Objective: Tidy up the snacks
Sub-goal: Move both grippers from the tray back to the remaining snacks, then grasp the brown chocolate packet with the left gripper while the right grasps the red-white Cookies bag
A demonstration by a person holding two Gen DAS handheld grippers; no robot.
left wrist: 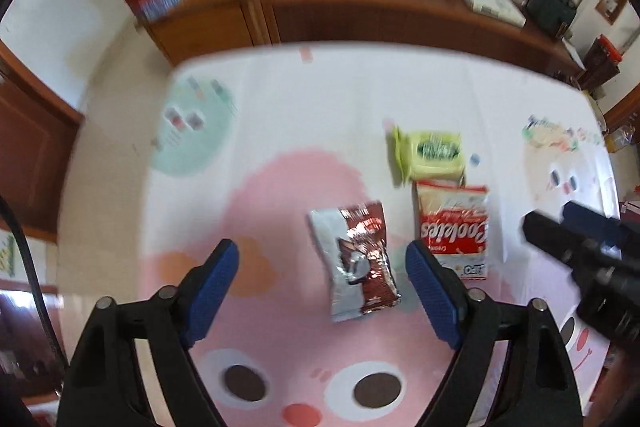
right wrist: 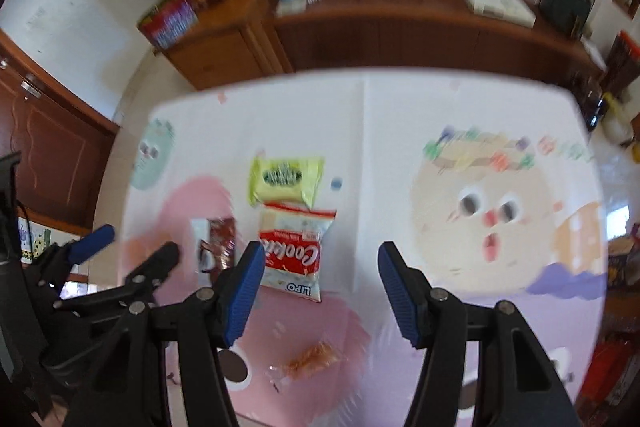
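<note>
A brown and silver snack packet (left wrist: 356,259) lies on the cartoon tablecloth between my left fingers; it also shows in the right wrist view (right wrist: 216,247). A red and white cookies bag (left wrist: 454,227) (right wrist: 296,251) lies to its right, with a yellow-green packet (left wrist: 432,155) (right wrist: 286,179) just behind it. A clear wrapper with an orange snack (right wrist: 314,361) lies near the front edge. My left gripper (left wrist: 320,263) is open and empty above the brown packet. My right gripper (right wrist: 320,267) is open and empty, to the right of the cookies bag.
The table (left wrist: 320,99) carries a pink and white cartoon cloth. A wooden sideboard (left wrist: 360,7) with a fruit bowl, boxes and clutter runs along the far wall. A wooden door (left wrist: 32,147) is at the left. Both views are motion-blurred.
</note>
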